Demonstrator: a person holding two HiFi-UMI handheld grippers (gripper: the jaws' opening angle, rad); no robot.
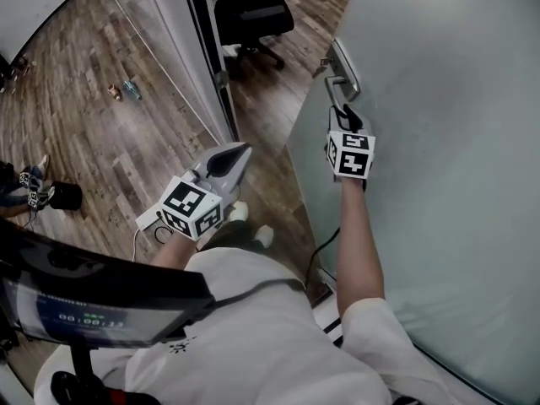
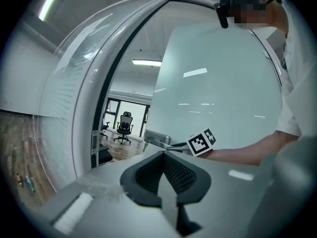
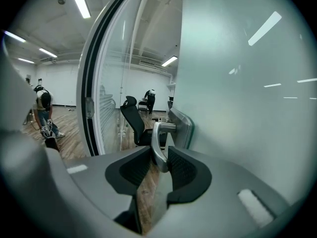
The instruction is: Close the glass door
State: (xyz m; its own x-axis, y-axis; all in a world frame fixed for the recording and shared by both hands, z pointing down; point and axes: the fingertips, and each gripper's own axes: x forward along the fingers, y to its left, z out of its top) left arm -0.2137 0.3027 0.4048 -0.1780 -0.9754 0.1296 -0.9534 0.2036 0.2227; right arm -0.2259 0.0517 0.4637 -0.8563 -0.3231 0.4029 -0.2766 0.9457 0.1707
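Right fingers [image 3: 185,168] pinch the door handle [image 3: 158,139]; left fingers [image 2: 184,175] pressed together, empty. Glass door [image 1: 447,159] on our right, ajar from the frame [image 1: 207,32]. Risk: smooth handle slips from our pinch mid-swing.

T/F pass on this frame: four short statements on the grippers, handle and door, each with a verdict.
1. The right gripper is clamped on the handle. True.
2. The left gripper grips the handle too. False: its jaws are together on nothing, and it is held away from the door.
3. The door sits shut against its frame. False: there is an open gap between the door's edge and the frame, with wood floor showing through it.
4. A black chair stands beyond the doorway. True.
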